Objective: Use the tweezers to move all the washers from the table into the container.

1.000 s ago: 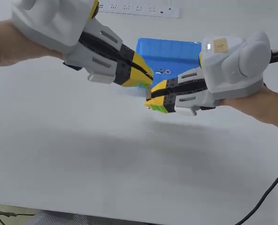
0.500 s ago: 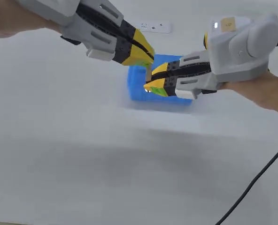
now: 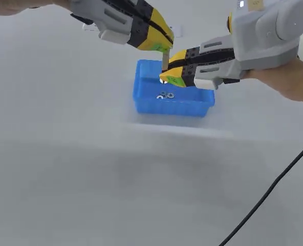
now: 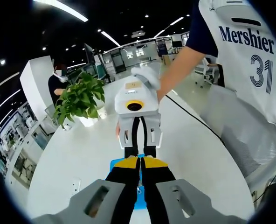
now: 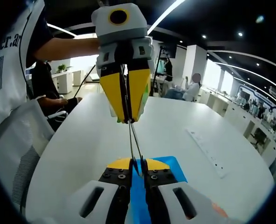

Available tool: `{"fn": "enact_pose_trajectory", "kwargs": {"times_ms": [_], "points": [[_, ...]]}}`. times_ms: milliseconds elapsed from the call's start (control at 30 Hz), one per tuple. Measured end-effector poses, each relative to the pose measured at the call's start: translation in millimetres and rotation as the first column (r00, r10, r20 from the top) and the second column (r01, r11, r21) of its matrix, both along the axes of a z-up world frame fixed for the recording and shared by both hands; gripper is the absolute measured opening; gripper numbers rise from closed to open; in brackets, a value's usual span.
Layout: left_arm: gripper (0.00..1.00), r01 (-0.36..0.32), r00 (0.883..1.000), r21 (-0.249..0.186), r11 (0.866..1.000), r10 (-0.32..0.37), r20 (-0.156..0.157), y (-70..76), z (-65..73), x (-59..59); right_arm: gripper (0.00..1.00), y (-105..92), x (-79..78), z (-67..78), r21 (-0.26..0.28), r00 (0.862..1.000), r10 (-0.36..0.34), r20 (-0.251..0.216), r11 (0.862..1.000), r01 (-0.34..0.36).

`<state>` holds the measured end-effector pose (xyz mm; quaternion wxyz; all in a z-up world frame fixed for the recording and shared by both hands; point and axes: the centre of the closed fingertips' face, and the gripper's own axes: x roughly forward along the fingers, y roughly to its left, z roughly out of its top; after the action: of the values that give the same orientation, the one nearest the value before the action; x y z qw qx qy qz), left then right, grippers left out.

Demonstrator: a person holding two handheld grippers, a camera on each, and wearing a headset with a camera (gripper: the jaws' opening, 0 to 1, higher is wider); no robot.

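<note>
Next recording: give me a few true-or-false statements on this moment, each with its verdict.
1. Washers lie inside the blue container. True.
2. The tweezers lie flat on the table. False: the left gripper holds them, hanging over the container.
3. The right gripper meets the lower end of the tweezers. True.
4. The black cable runs across the container. False: it crosses the table's lower right corner, apart from the container.
</note>
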<state>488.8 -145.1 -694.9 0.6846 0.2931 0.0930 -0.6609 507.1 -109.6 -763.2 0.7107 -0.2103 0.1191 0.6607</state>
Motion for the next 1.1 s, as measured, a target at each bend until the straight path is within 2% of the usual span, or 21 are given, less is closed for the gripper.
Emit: {"fn": "enact_pose_trajectory", "kwargs": {"times_ms": [167, 600, 733, 900, 1100], "points": [[0.05, -0.004, 1.0, -0.001, 1.0, 0.004, -0.009, -1.8, -10.8, 10.1, 0.1, 0.0, 16.5, -12.8, -0.014, 1.0, -0.007, -0.006, 1.0, 0.007], [0.05, -0.044, 0.998, -0.005, 0.999, 0.044, -0.052, 6.8, -40.6, 25.8, 0.1, 5.0, 25.7, -43.8, -0.037, 0.998, -0.008, -0.058, 0.999, 0.006], [0.05, -0.055, 0.997, -0.002, 0.998, 0.055, -0.055, 7.3, -48.9, 28.5, 0.1, 4.7, 28.5, -52.9, -0.048, 0.997, -0.014, -0.071, 0.999, 0.01], [0.05, -0.066, 0.995, -0.002, 0.998, 0.066, -0.076, 7.0, -59.2, 32.1, 0.1, 4.2, 25.6, -62.9, -0.068, 0.996, -0.013, -0.088, 0.998, 0.007], [0.05, -0.083, 0.992, 0.003, 0.997, 0.083, -0.096, 6.9, -68.9, 36.1, 0.1, 3.6, 29.4, -73.9, -0.083, 0.994, -0.03, -0.106, 0.996, 0.021]]}}
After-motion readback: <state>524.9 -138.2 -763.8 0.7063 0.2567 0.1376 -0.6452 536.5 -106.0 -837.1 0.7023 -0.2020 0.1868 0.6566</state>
